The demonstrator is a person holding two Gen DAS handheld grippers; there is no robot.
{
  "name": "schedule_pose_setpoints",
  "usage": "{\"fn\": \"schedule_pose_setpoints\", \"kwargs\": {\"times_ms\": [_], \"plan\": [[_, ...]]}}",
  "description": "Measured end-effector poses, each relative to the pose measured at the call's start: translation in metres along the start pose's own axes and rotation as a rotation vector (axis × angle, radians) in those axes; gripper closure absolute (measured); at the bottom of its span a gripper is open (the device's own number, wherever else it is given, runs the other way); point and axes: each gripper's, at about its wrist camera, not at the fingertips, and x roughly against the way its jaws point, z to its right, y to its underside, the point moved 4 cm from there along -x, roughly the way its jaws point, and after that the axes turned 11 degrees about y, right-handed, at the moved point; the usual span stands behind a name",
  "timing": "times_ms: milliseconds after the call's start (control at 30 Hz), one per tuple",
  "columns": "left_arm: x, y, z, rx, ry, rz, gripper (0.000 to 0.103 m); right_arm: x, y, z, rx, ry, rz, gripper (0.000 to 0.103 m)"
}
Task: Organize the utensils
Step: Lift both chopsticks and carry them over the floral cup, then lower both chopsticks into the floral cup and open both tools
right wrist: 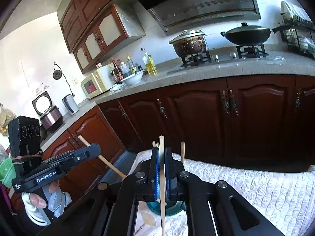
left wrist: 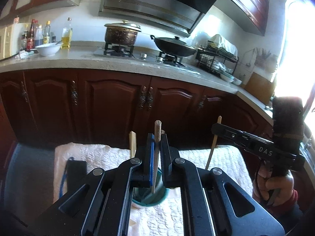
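In the left wrist view, a slim round wooden chopstick with a darker tapered lower half [left wrist: 157, 153] is seen clamped between the blue-lined pads of the left claw [left wrist: 157, 143], at the lower centre of the frame. Its long axis runs nearly upright, the blunt end standing above the pads and the thin tip reaching down over the mouth of a teal round cup [left wrist: 150, 197], which stands directly below the claw on a white quilted cloth [left wrist: 94, 155] spread over the bench. Whether the tip is inside the cup or just above its rim cannot be told. Two more pale sticks [left wrist: 132, 143] rise just left of the claw. Further right in the same frame, the right claw [left wrist: 216, 126] is seen from the side, closed on a pale thin wooden chopstick [left wrist: 213, 143] that leans slightly. In the right wrist view, that chopstick is gripped between the blue pads at the lower centre, almost vertical, with the cup partly hidden beneath the linkage and just behind the stick's lower part. Both sticks are judged nearly aligned with the cup's opening; the left claw appears more squarely above it, so a straight lowering along the stick's own axis is judged to be what the coming move turns on.
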Motion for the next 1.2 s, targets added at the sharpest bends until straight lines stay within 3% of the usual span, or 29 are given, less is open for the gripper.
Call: {"fn": "schedule_pose_setpoints", "kwargs": {"times_ms": [367,767,1200], "plan": [[-0.019,0.000,-0.025,0.013,-0.078,0.006,0.099,-0.046,-0.031,-0.012,-0.010,0.040,0.027,0.098],[-0.051,0.028,-0.044,0.043,-0.086,-0.093,0.099,-0.109,-0.027,-0.017,0.023,0.141,0.064,0.098],[-0.078,0.056,-0.049,0.068,-0.078,-0.170,0.099,-0.136,0.021,-0.003,0.043,0.125,-0.094,0.098]]}}
